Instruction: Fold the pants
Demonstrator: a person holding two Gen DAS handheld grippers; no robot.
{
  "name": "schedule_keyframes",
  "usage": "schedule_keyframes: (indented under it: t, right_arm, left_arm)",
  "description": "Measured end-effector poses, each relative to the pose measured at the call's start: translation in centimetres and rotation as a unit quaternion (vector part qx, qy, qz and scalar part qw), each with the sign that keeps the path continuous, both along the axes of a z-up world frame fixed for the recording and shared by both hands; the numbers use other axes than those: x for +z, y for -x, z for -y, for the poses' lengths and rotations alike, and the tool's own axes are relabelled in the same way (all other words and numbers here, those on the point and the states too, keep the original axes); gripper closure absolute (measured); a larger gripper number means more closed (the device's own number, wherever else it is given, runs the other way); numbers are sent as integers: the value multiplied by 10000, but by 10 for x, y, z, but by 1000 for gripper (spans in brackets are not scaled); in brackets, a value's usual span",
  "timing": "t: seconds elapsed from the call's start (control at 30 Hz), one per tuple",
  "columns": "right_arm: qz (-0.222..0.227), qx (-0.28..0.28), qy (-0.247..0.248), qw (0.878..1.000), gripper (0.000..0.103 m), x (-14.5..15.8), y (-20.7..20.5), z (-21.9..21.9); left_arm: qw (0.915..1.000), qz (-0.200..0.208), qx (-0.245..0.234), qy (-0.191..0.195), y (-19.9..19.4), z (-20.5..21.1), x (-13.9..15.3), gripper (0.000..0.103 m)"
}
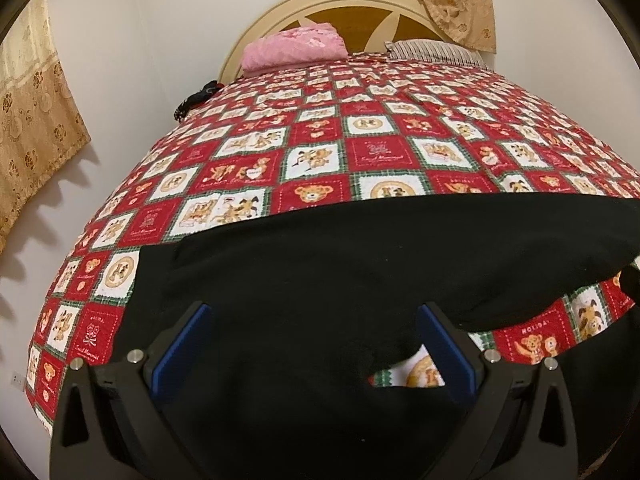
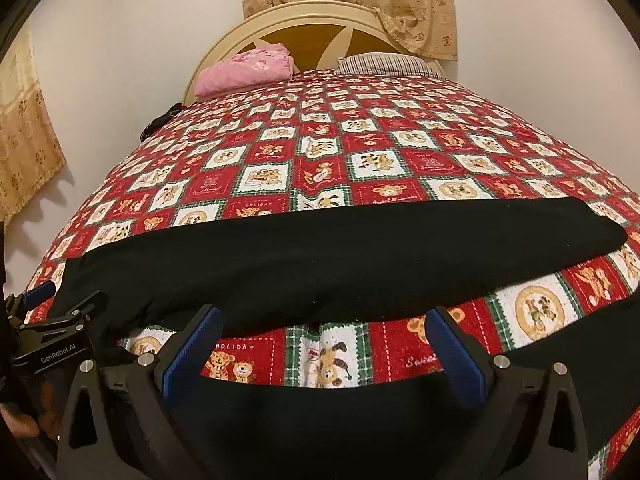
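Black pants lie spread across the near part of a bed with a red and white teddy-bear quilt. In the left wrist view my left gripper is open, its blue-padded fingers just above the waist end of the pants. In the right wrist view the pants show as two legs, one far and one near, with quilt between them. My right gripper is open above the gap between the legs. The left gripper shows at the left edge of that view.
A folded pink blanket and a striped pillow lie at the headboard. A dark object rests at the bed's left edge. Curtains hang on the left wall and behind the headboard.
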State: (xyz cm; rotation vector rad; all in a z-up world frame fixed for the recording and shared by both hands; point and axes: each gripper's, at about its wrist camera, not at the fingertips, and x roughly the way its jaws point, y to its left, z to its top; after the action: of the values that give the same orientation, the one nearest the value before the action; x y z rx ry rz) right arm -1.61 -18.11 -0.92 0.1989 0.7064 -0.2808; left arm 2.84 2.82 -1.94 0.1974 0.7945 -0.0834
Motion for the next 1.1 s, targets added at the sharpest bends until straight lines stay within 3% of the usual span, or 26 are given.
schedule_keyframes:
  t: [0.6, 0.7, 0.83, 0.97, 1.1]
  right_arm:
    - [-273, 613, 207, 9975, 1, -2, -51, -6]
    - [-333, 739, 206, 9965, 1, -3, -60, -7]
    - [-370, 1032, 239, 9937, 1, -3, -73, -7]
    - [-480, 1297, 435, 9894, 1, -2, -92, -9]
    - [-548, 1398, 411, 9878, 1, -3, -108, -12]
  left_arm:
    - [9993, -235, 224, -183, -34, -25, 1, 0]
    - [9992, -335, 208, -61, -41, -35, 3, 0]
    - [9982, -475, 351, 121, -55, -62, 6, 0]
    - [9962, -428, 758, -14, -65, -85, 8, 0]
    - [9958, -422, 817, -32, -70, -91, 8, 0]
